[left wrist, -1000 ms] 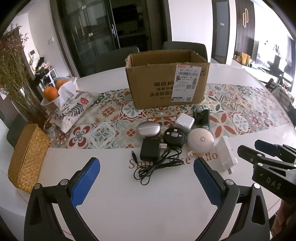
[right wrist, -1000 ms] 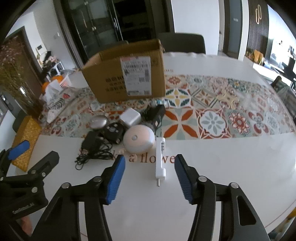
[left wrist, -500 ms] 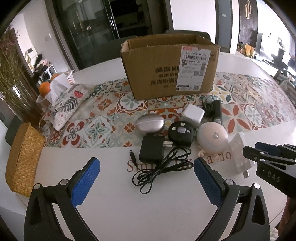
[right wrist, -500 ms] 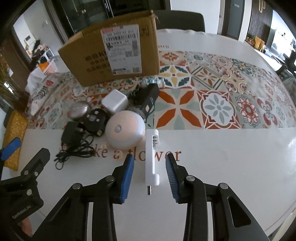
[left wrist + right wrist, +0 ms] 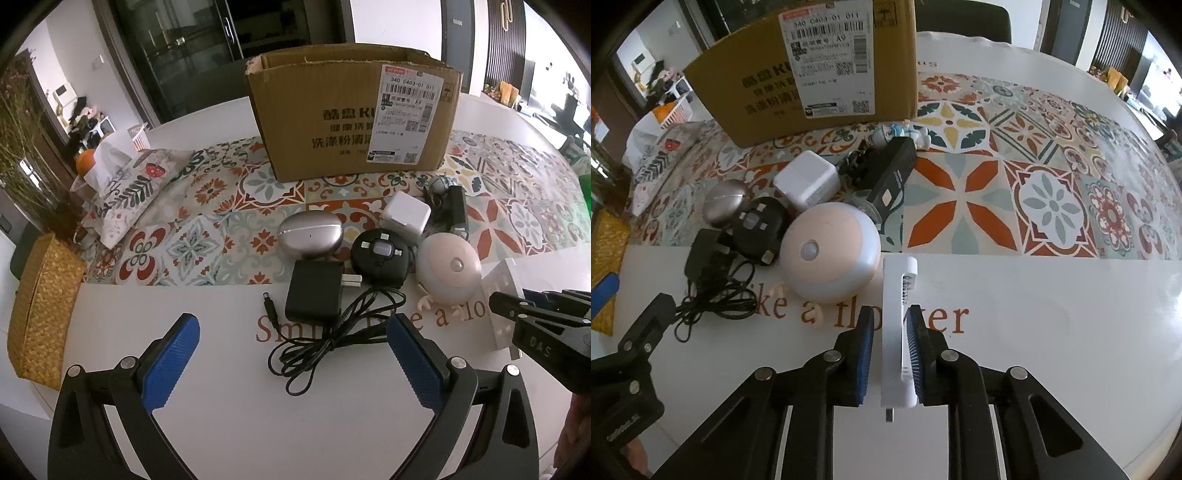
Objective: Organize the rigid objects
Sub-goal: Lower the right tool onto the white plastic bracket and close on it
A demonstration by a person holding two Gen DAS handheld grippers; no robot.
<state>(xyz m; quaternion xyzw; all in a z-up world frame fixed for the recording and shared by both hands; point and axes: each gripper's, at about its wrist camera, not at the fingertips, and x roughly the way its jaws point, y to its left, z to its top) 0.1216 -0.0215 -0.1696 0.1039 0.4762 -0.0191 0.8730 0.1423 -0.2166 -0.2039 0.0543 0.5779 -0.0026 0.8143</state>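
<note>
Tongs on the right, the right gripper [image 5: 889, 345], straddle the near end of a long white charger [image 5: 897, 325] that lies flat on the white table [image 5: 1052, 332]. Its jaws are closing: the right blue pad looks to lie against the charger's side, while a thin gap shows at the left pad, so no firm clench can be told. The charger's small metal plug pokes out toward the camera below the pads, and its far end reaches away from the tongs, just beside a round pinkish night light [image 5: 829, 254].

Beyond that light, further from the right tongs and to their left, sit a black round adapter [image 5: 759, 225], a silver oval case [image 5: 724, 201], a white cube charger [image 5: 807, 182] and a black bar-shaped device [image 5: 892, 177]. A small figurine [image 5: 886, 133] lies past the bar, in front of the cardboard box [image 5: 812, 74], which stands on the patterned runner [image 5: 1034, 177].

The left gripper [image 5: 291, 360] hangs released, its blue pads wide apart and touching nothing. Between and just beyond them lies the coiled cable [image 5: 332, 332] of a black power adapter [image 5: 314, 290]. Far off to the left of these tongs a woven basket [image 5: 40, 314] sits at the table edge, with a floral tissue cover [image 5: 129, 192] beyond it.
</note>
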